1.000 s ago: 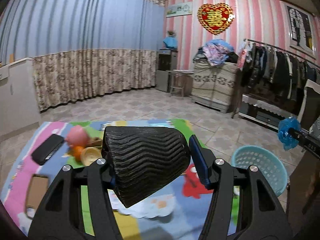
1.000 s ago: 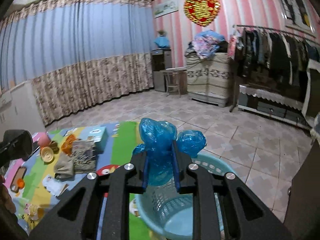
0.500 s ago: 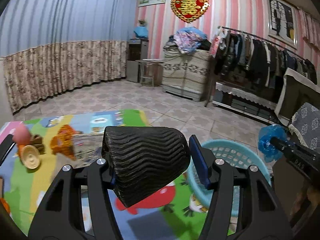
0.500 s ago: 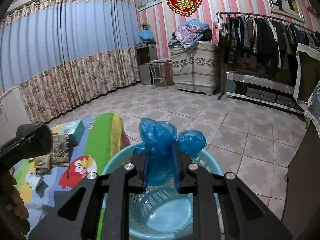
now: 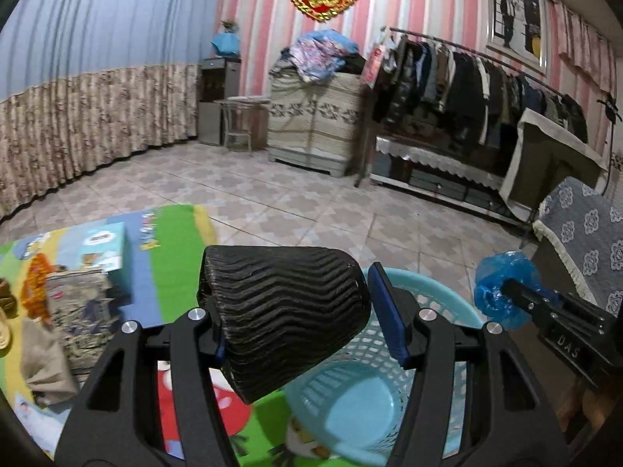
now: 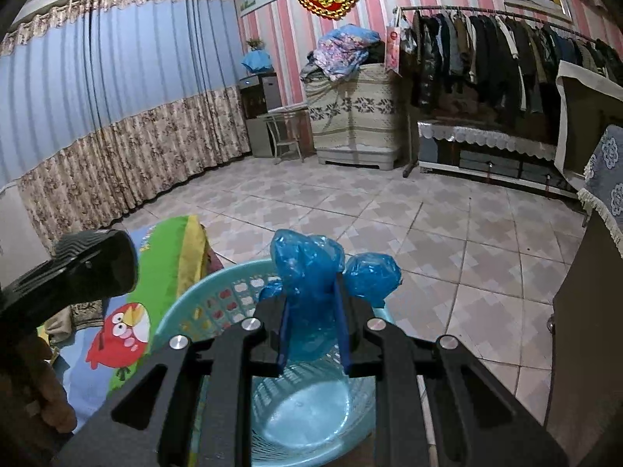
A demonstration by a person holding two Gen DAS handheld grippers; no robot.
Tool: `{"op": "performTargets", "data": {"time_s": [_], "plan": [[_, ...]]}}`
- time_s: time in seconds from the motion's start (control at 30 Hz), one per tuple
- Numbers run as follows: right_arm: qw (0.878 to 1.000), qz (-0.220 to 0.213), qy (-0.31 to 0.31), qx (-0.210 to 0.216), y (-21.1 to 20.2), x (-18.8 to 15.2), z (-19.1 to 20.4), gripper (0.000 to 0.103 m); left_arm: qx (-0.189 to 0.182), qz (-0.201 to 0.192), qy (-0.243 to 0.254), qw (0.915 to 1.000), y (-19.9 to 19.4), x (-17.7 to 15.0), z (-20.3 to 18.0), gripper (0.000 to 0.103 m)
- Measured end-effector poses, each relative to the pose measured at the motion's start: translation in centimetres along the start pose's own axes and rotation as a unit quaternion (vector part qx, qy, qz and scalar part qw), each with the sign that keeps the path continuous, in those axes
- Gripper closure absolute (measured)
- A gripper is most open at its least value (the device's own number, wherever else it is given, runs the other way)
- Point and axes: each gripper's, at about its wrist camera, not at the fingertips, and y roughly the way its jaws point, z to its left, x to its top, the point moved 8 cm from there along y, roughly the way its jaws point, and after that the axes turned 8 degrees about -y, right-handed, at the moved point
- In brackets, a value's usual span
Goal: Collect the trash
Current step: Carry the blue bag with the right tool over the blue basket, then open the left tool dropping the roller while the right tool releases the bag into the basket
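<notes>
My left gripper (image 5: pixel 300 311) is shut on a black ribbed paper cup (image 5: pixel 284 311), held just left of and above the light blue plastic basket (image 5: pixel 440 303). My right gripper (image 6: pixel 311 319) is shut on a crumpled blue plastic bag (image 6: pixel 307 268), held over the same basket (image 6: pixel 202 295), whose inside looks bare. The cup also shows at the left of the right wrist view (image 6: pixel 97 268). The bag and right gripper show at the right of the left wrist view (image 5: pixel 502 292).
A colourful play mat (image 5: pixel 175 257) lies left of the basket with a tissue box (image 5: pixel 105 245), a printed bag (image 5: pixel 81 311) and other items on it. A clothes rack (image 5: pixel 467 78) and a covered cabinet (image 5: pixel 315 116) stand at the far wall. Tiled floor lies between.
Both grippers have swung right, from over the mat to the basket. The cup and the blue bag stay gripped. The basket is now directly below both.
</notes>
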Motion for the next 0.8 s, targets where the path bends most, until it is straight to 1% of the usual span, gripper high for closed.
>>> {"op": "performTargets", "data": {"time_s": [0.1, 0.27, 0.37, 0.4, 0.43, 0.53, 0.57, 0.67, 0.8], "plan": [[1.000, 0.003, 0.009, -0.005, 0.1, -0.1, -0.6, 0.083, -0.008, 0.016, 0.007, 0.9998, 1.8, -0.3, -1.3, 0.045], [1.000, 0.010, 0.017, -0.005, 0.5, -0.4, -1.0, 0.083, -0.017, 0.027, 0.027, 0.9991, 3.8, -0.7, -3.5, 0.045], [1.000, 0.015, 0.021, -0.004, 0.8, -0.5, -1.1, 0.083, -0.021, 0.041, 0.036, 0.9983, 4.9, -1.2, -4.2, 0.044], [1.000, 0.016, 0.021, -0.004, 0.8, -0.6, -1.0, 0.083, -0.022, 0.045, 0.037, 0.9981, 5.1, -1.3, -4.4, 0.042], [1.000, 0.017, 0.021, -0.004, 0.8, -0.5, -1.0, 0.083, -0.020, 0.048, 0.036, 0.9980, 5.4, -1.4, -4.4, 0.036], [1.000, 0.020, 0.018, -0.002, 1.0, -0.4, -0.9, 0.083, -0.012, 0.051, 0.030, 0.9982, 5.7, -1.4, -3.9, 0.030], [1.000, 0.021, 0.017, -0.002, 1.0, -0.5, -0.7, 0.083, -0.008, 0.050, 0.028, 0.9983, 5.7, -1.4, -3.6, 0.026], [1.000, 0.023, 0.016, 0.000, 1.1, -0.5, -0.5, 0.083, 0.008, 0.039, 0.025, 0.9989, 5.1, -0.7, -2.8, 0.019], [1.000, 0.027, 0.011, 0.003, 1.4, -0.5, 0.2, 0.083, 0.029, 0.015, 0.036, 0.9988, 4.0, 0.7, -2.0, 0.015]]}}
